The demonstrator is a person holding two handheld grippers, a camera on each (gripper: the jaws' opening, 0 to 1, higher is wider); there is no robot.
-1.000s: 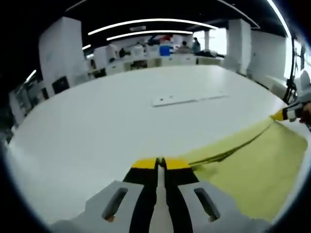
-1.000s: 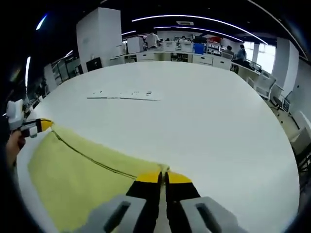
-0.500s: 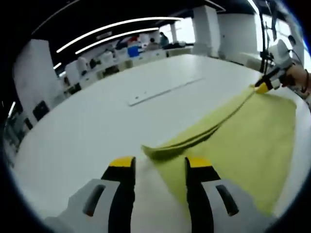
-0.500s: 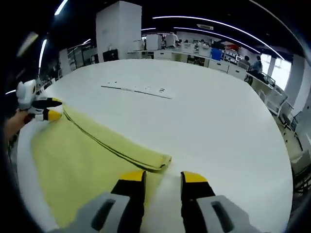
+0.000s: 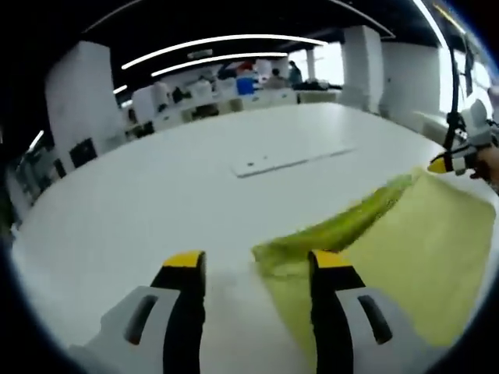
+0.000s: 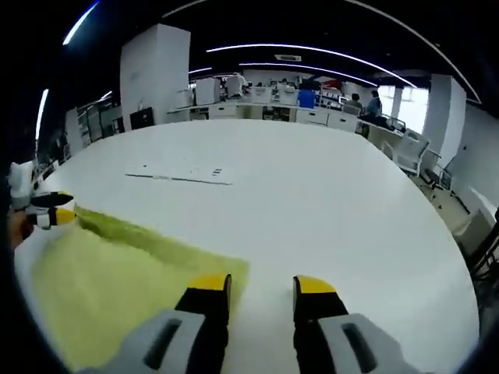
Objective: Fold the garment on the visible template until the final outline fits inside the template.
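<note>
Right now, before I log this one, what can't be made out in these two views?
- Yellow garment: near edge cut off by the left gripper view's rim; folded edge blurred.
- Template: no outline discernible on the white table.
- Flat white strip: markings too small to read.
- Left gripper in right gripper view: tips too small to judge.

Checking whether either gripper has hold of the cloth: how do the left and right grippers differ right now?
The left gripper has the yellow garment's corner reaching between its jaws; the right gripper has the garment beside its left jaw, with bare white table between them. Both are open, gripping nothing.
</note>
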